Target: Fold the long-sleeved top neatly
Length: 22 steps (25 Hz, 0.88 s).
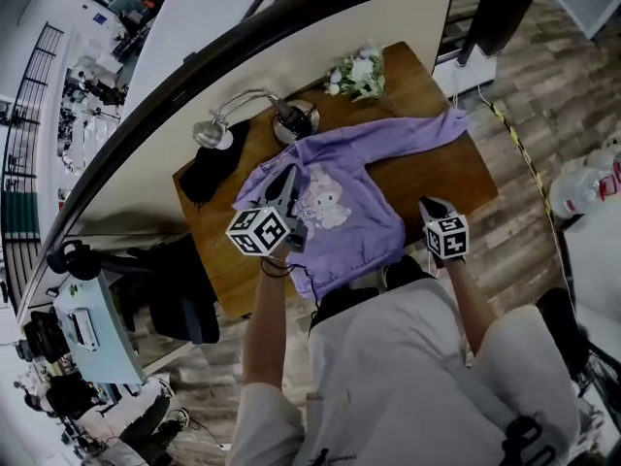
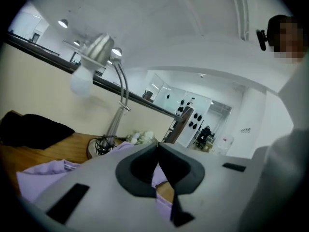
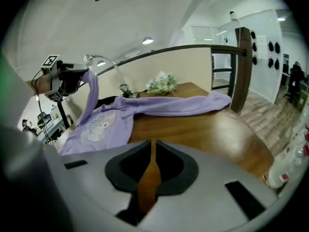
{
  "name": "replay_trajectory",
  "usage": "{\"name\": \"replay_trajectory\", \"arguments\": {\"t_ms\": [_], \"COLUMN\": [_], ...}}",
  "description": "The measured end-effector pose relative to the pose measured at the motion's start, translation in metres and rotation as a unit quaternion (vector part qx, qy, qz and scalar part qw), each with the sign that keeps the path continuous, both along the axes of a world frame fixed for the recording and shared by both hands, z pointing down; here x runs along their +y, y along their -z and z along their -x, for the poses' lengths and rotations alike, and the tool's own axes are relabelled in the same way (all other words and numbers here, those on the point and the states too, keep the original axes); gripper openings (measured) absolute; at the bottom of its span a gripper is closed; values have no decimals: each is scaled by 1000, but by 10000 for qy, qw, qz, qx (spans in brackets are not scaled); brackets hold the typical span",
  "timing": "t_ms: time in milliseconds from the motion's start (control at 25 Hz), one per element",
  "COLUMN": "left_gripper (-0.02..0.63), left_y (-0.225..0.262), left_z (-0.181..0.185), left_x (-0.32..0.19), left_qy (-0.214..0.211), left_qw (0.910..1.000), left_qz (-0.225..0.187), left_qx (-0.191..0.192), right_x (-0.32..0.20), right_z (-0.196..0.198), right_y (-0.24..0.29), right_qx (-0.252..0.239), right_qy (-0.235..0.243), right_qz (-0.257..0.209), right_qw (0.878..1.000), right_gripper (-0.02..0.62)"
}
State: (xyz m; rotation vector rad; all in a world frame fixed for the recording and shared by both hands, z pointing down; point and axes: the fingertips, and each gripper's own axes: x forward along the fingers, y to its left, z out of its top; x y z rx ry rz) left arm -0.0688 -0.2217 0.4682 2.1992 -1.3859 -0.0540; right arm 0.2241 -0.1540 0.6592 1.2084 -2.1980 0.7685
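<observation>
1. Sleeve (image 3: pixel 91 93) of the long-sleeved top (image 1: pixel 335 197) hung raised, pinched in the closed left tongs (image 1: pixel 287 175).
2. Its body lay print-up on the tabletop (image 1: pixel 446 178), other sleeve stretched right.
3. Right tongs (image 3: pixel 152 146), barely parted, held nothing, over bare tabletop.

Bright, even light falls from ceiling lamps (image 3: pixel 147 40). Fisheye edges bend and darken; the right tongs (image 3: pixel 152 143) look blurred close-up.

floor (image 1: pixel 543 85): wood planks | table (image 1: pixel 437 173): wooden | lamp (image 1: pixel 212 132): silver gooseneck
</observation>
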Motion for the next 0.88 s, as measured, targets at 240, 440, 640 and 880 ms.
{"name": "replay_trajectory", "arguments": {"t_ms": [240, 440, 640, 880], "left_gripper": [26, 26, 29, 29], "left_y": [-83, -155, -180, -175], "left_z": [-66, -93, -117, -151], "left_x": [-47, -71, -87, -81], "left_qy": [-405, -530, -699, -1487], "left_qw": [9965, 9875, 9841, 9700], "left_qz": [700, 1338, 1383, 1143], "left_qx": [-194, -637, -870, -1544], "right_x": [-5, -11, -13, -24], "right_z": [-71, -82, -95, -109], "right_y": [-6, -1, 2, 9], "right_qx": [-110, -404, -354, -460], "right_qy": [-784, -970, -882, -1057], "right_qz": [125, 133, 155, 140], "right_qw": [9968, 9944, 9953, 9932], "right_gripper": [29, 29, 32, 40]}}
